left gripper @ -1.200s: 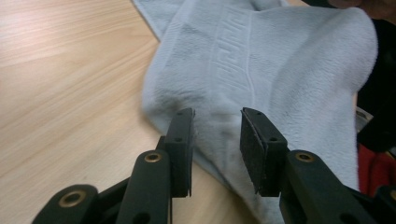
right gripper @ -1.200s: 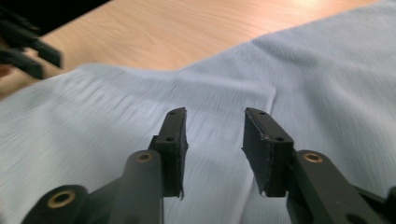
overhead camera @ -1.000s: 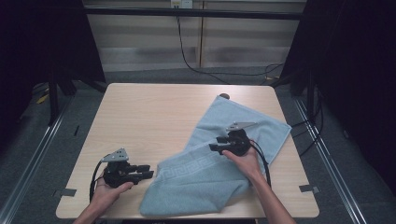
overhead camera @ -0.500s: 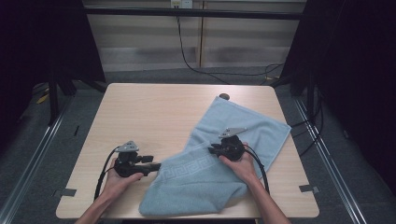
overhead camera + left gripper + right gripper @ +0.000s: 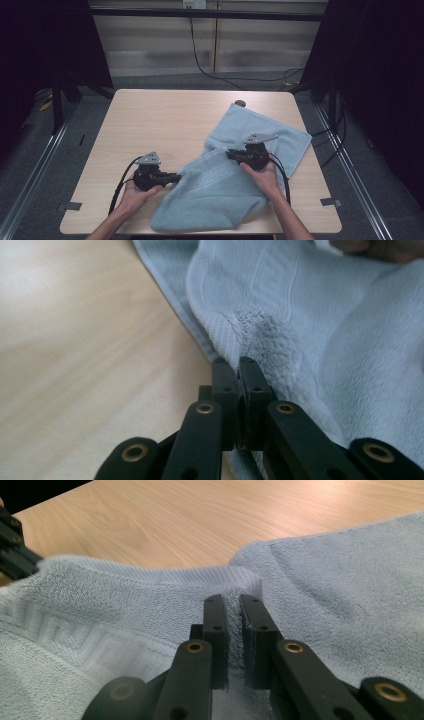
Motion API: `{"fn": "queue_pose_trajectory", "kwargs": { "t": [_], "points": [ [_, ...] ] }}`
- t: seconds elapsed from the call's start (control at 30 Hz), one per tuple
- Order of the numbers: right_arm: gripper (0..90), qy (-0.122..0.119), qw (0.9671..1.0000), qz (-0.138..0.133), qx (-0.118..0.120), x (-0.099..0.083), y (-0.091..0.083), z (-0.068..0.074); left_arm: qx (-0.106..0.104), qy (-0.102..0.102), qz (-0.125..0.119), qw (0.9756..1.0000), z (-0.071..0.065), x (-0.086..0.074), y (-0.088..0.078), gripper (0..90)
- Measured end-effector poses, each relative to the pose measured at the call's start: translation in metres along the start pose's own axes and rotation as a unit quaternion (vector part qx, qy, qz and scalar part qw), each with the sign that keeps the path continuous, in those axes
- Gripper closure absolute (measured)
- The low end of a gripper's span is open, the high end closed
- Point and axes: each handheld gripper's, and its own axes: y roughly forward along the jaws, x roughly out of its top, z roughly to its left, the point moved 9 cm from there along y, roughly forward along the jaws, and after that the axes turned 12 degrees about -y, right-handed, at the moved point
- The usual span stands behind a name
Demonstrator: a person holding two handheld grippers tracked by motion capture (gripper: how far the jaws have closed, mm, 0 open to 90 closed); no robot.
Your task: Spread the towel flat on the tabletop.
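Light blue towel [image 5: 235,170] rumpled across right half of wooden table [image 5: 150,120], left gripper [image 5: 174,177] just closed, clamped on towel's left edge hem, right gripper [image 5: 231,154] just closed, pinching raised fold near towel's middle, grippers well apart.

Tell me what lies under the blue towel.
The towel lies rumpled on the wooden table, partly doubled over itself. Whatever else sits beneath it is covered; only a small dark disc peeks beside its far edge.

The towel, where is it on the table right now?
In the high view the towel lies rumpled on the table's right half, reaching the near edge, with the left gripper pinching its left edge and the right gripper its middle.
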Motion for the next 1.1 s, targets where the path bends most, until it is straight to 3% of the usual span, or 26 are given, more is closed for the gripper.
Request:
{"fn": "queue_pose_trajectory", "kwargs": {
  "t": [0.13,0.23,0.33,0.43,0.47,0.53,0.6,0.7,0.77,0.83,0.97,1.03,1.1],
  "points": [
    [84.4,0.006,0.9996,-0.027,-0.009,0.015,-0.010,-0.001,-0.010,0.016,-0.038,0.9991,-0.012,0.024,-0.022,88.2],
    [84.7,0.006,0.9986,-0.049,-0.020,0.032,-0.025,-0.008,-0.005,0.028,-0.070,0.9971,-0.016,0.043,-0.039,88.2],
    [84.9,0.007,0.9963,-0.082,-0.024,0.053,-0.043,-0.013,-0.001,0.038,-0.087,0.9955,-0.021,0.058,-0.051,88.2],
    [84.9,0.000,0.9939,-0.106,-0.028,0.074,-0.062,-0.009,-0.006,0.053,-0.099,0.9936,-0.035,0.070,-0.063,88.1],
    [84.9,-0.003,0.9929,-0.116,-0.026,0.080,-0.069,-0.006,-0.004,0.068,-0.101,0.9925,-0.040,0.072,-0.068,88.1],
    [84.9,-0.008,0.9913,-0.129,-0.022,0.088,-0.082,0.003,-0.015,0.075,-0.108,0.9912,-0.052,0.071,-0.077,87.9],
    [84.9,-0.015,0.9894,-0.144,-0.010,0.090,-0.099,0.017,-0.021,0.082,-0.102,0.9911,-0.060,0.061,-0.083,87.7],
    [85.0,-0.016,0.9893,-0.144,0.012,0.075,-0.118,0.042,-0.034,0.090,-0.077,0.9924,-0.070,0.033,-0.079,87.6],
    [84.9,-0.022,0.9911,-0.130,0.018,0.055,-0.126,0.059,-0.046,0.092,-0.055,0.9932,-0.076,0.011,-0.072,87.5],
    [84.9,-0.011,0.9920,-0.122,0.029,0.032,-0.133,0.074,-0.059,0.085,-0.029,0.9942,-0.081,-0.007,-0.065,87.3],
    [84.6,-0.001,0.9951,-0.091,0.038,-0.013,-0.140,0.096,-0.074,0.083,0.022,0.9936,-0.090,-0.039,-0.048,87.0],
    [84.4,0.004,0.9964,-0.071,0.045,-0.034,-0.143,0.105,-0.058,0.080,0.038,0.9943,-0.090,-0.056,-0.040,86.1],
    [84.0,0.012,0.9970,-0.050,0.057,-0.053,-0.143,0.114,-0.075,0.069,0.065,0.9926,-0.094,-0.072,-0.033,86.1]
  ]
}}
